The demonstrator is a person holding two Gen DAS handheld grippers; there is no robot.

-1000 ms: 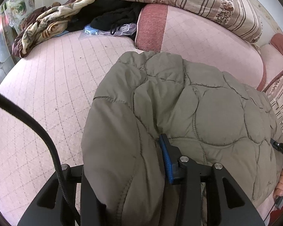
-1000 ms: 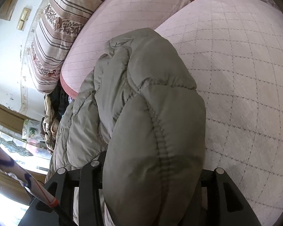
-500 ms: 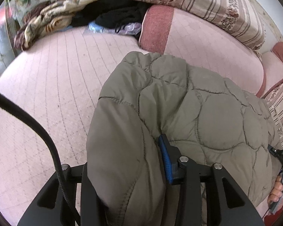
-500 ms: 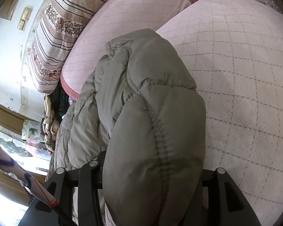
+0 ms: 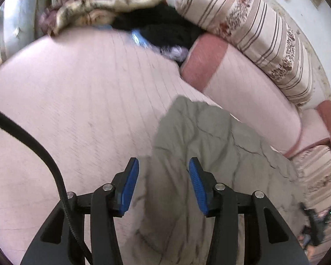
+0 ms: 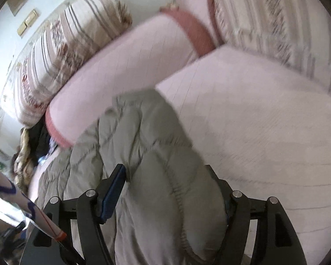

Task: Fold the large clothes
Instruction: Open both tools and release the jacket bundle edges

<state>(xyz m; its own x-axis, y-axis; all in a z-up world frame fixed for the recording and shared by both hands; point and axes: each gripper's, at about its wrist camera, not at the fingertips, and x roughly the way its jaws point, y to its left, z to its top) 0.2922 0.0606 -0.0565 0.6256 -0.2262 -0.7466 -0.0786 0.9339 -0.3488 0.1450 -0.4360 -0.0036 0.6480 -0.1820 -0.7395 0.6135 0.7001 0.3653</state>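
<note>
Both claws have let go of the quilted jacket they pinched a second ago. The left claw (image 5: 163, 183) stands apart with pads clear of the fabric, its jaws opening. The right claw's (image 6: 167, 190) jaws are opening wide, a padded fold between them. The grey-green jacket (image 5: 209, 145) lies folded on the pink bed (image 5: 77, 101), near the pink bolster (image 5: 242, 88) and striped pillow (image 5: 253, 28) beyond.
</note>
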